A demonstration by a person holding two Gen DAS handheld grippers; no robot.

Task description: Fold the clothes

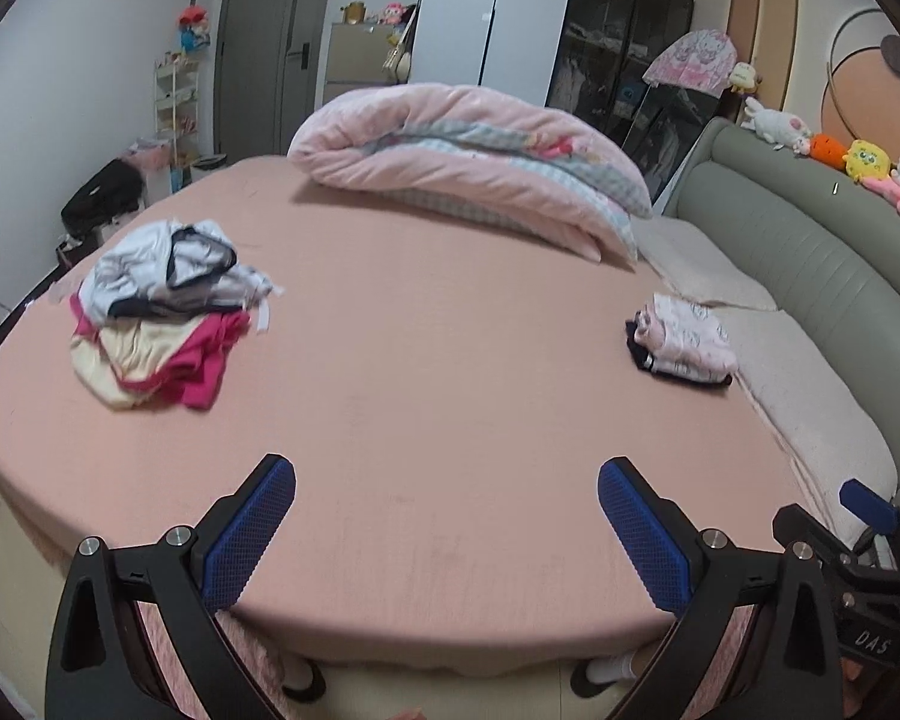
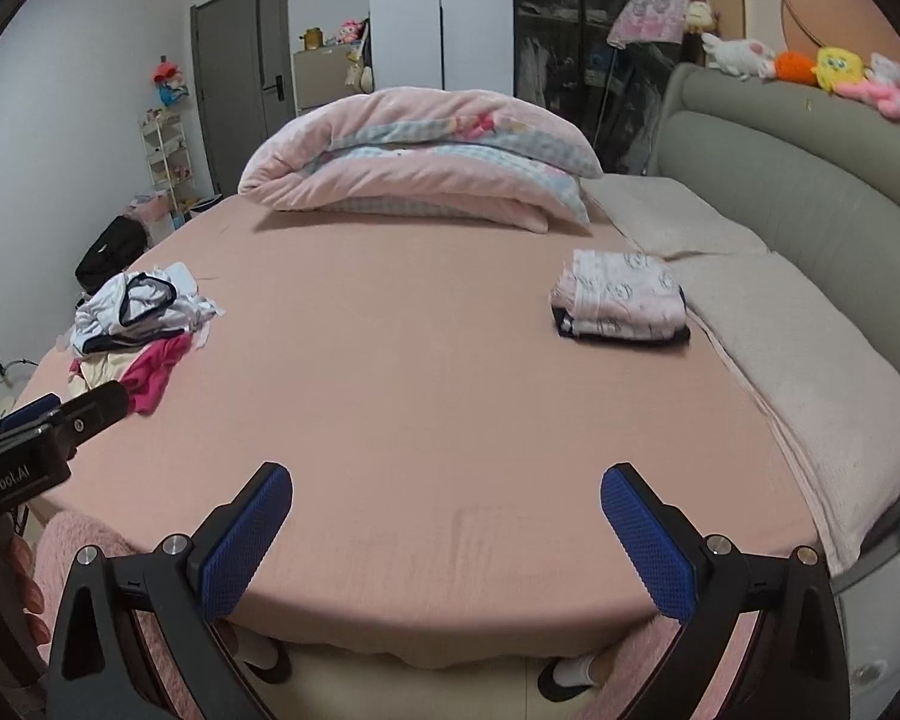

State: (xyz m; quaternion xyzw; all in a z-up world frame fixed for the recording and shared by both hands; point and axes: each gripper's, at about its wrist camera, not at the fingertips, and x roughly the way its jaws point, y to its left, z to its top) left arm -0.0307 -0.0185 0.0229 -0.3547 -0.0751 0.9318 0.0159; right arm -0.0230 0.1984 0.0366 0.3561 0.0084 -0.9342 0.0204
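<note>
A heap of unfolded clothes (image 1: 162,312), white, cream and magenta, lies on the left of the pink bed (image 1: 438,372); it also shows in the right wrist view (image 2: 138,324). A small stack of folded clothes (image 1: 684,339), pink print on top of dark, sits on the right near the pillows, and shows in the right wrist view (image 2: 621,303). My left gripper (image 1: 447,531) is open and empty above the bed's near edge. My right gripper (image 2: 447,531) is open and empty too, beside the left one.
A rolled pink quilt (image 1: 468,162) lies at the far side of the bed. White pillows (image 1: 804,396) and a grey-green headboard (image 1: 810,228) with plush toys run along the right. A door, wardrobes and a shelf stand behind. The person's feet (image 1: 606,672) show below the bed edge.
</note>
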